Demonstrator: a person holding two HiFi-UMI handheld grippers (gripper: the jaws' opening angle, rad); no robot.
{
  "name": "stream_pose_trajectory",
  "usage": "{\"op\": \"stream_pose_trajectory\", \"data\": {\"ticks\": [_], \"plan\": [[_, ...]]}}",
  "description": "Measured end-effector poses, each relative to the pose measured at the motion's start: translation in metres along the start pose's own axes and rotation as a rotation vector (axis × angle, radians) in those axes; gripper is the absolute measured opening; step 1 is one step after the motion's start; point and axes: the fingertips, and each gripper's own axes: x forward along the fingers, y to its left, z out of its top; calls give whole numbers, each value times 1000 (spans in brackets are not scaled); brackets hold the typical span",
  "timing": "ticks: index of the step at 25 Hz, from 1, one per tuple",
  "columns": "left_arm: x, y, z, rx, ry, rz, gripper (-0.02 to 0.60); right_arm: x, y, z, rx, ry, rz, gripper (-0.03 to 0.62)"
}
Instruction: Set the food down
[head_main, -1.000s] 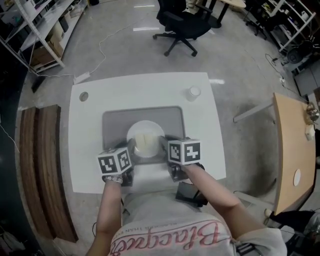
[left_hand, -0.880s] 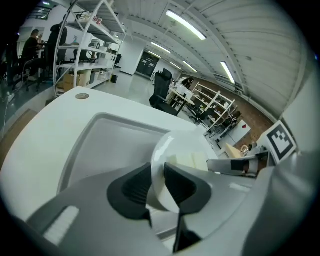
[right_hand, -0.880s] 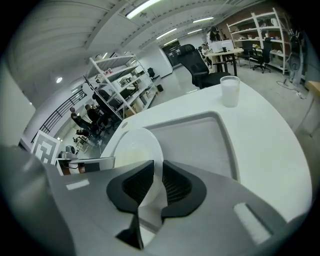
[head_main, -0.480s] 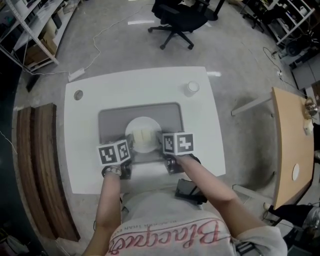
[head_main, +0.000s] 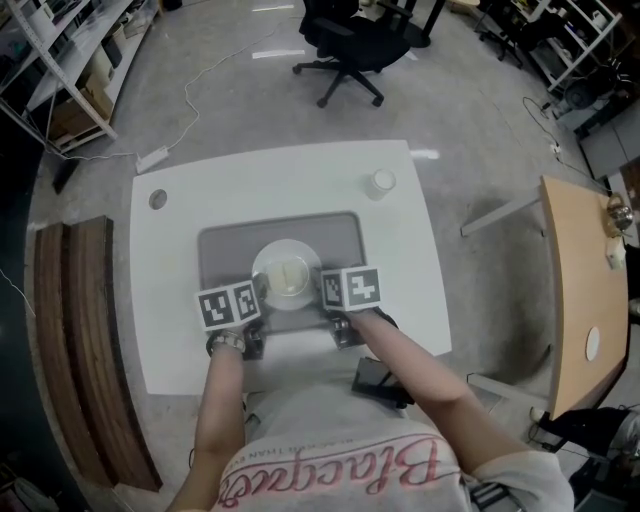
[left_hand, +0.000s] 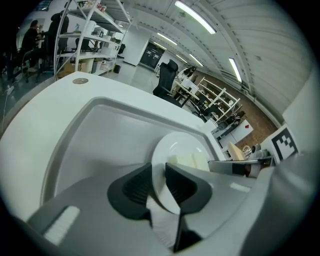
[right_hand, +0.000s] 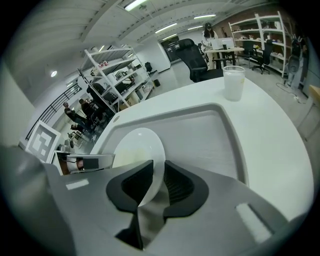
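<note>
A white plate (head_main: 287, 278) carrying pale yellow food (head_main: 289, 275) is over the near middle of a grey tray (head_main: 225, 250) on the white table (head_main: 180, 330). My left gripper (head_main: 258, 305) is shut on the plate's left rim, and the left gripper view shows the rim (left_hand: 161, 186) pinched between the dark pads. My right gripper (head_main: 322, 298) is shut on the right rim, seen edge-on as the plate (right_hand: 137, 150) in the right gripper view. The food (left_hand: 192, 161) lies on the plate's far half. Whether the plate rests on the tray (right_hand: 210, 135) I cannot tell.
A clear plastic cup (head_main: 381, 184) stands at the table's far right, also the cup (right_hand: 233, 82) in the right gripper view. A round grommet (head_main: 157, 199) is at the far left corner. A black office chair (head_main: 350, 40) stands beyond the table, a wooden desk (head_main: 580, 300) to the right.
Both grippers with the plate have shifted slightly away from me over the tray, and the head view has moved a little. Both grips are unchanged.
</note>
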Motion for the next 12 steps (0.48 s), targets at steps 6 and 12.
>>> {"op": "stream_pose_trajectory", "data": {"ticks": [6,12], "plan": [[-1,3,3,8,-28,34,86,3,0,-3,-63,-9,-17,87],[-10,10,12,27,-89,63,86,-5,-1,13,-123,-85,-44,81]]}}
